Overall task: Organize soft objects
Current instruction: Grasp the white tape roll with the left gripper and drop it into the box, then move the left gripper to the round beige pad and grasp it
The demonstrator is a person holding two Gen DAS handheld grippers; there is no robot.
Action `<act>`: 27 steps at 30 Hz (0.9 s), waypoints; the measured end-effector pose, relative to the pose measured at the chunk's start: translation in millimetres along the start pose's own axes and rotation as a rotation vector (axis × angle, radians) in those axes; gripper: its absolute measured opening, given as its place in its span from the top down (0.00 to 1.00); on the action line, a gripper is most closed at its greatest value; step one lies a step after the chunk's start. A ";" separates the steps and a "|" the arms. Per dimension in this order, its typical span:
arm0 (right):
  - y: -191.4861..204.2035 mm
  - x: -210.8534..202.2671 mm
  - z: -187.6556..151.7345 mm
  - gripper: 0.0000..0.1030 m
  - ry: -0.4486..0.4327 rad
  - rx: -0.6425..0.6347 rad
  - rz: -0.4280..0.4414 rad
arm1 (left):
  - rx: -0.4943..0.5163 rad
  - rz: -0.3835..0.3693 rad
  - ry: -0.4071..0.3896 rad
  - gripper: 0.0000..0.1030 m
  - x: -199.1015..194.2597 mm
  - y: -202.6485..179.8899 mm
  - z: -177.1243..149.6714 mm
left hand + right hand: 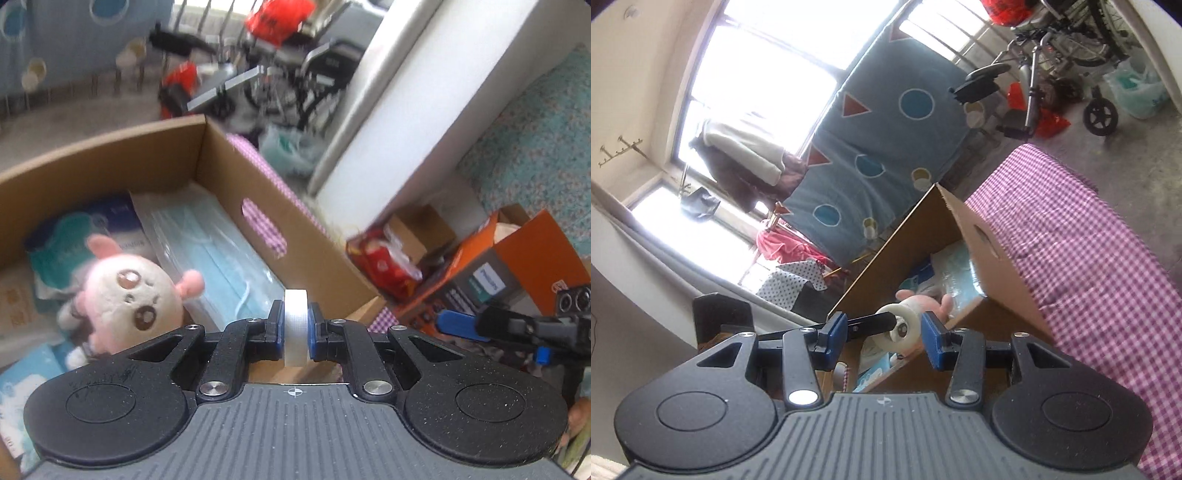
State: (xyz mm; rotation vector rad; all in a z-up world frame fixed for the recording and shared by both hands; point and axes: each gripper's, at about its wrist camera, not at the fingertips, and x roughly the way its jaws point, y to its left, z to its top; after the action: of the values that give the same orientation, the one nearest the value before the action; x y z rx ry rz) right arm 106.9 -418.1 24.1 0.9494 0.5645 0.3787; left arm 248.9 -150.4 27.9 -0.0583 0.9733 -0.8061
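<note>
My left gripper [295, 328] is shut on a white tape roll [295, 325], held edge-on over the near right corner of an open cardboard box [110, 155]. Inside the box lie a pink and white plush toy [129, 291], a pack of blue face masks [218, 251] and soft packets [77, 240]. My right gripper [884, 330] is open and empty, close to the box [993, 266]. Between its fingers I see the left gripper's fingers with the tape roll [905, 326], in front of the plush toy [923, 301].
The box stands on a pink checked cloth [1089, 240]. An orange Philips carton [517, 266] and a red packet [384, 262] lie to the right, below a white wall [424, 103]. A wheelchair [1067, 55] and a hanging blue cloth [886, 147] are behind.
</note>
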 end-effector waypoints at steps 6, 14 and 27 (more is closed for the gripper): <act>-28.5 -0.9 6.9 0.54 -0.010 0.057 -0.038 | -0.113 -0.070 0.241 0.89 65.0 31.6 4.9; -40.1 5.3 17.9 0.54 -0.005 0.053 -0.066 | -0.083 0.013 0.376 0.71 94.8 42.3 -5.5; -33.9 3.5 12.5 0.54 0.002 0.023 -0.137 | 0.034 0.147 0.105 0.19 16.4 21.0 -1.0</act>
State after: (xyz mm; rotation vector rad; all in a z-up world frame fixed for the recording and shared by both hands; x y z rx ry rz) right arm 119.3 -442.5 0.3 0.9272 0.6330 0.2501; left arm 265.4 -145.4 7.4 0.0842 1.0498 -0.6956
